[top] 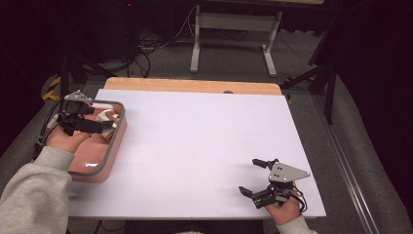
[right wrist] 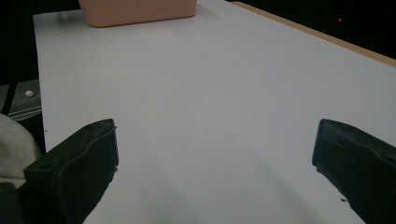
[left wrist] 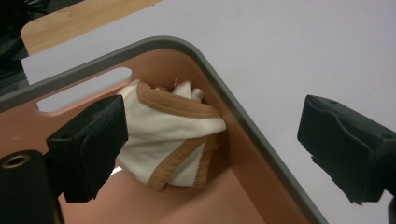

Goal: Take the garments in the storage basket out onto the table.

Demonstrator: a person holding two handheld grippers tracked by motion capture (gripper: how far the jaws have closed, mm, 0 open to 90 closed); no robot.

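Note:
A pink basket (top: 113,146) with a grey rim stands at the table's left edge. In its far corner lies a crumpled white cloth with tan trim (left wrist: 168,135), also seen from above (top: 104,116). My left gripper (top: 108,122) hovers over that corner, open wide. In the left gripper view (left wrist: 215,126) one jaw is inside the basket beside the cloth and the other is outside, over the white table. The basket's rim (left wrist: 233,107) runs between them. My right gripper (top: 249,176) rests open near the front right of the table, with nothing between its jaws (right wrist: 215,140).
A white board (top: 204,146) covers the table, with a wooden strip (top: 195,86) along its far edge. The basket's outer wall (right wrist: 140,11) shows far off in the right gripper view. Beyond the table stand a desk frame (top: 234,29) and cables on the floor.

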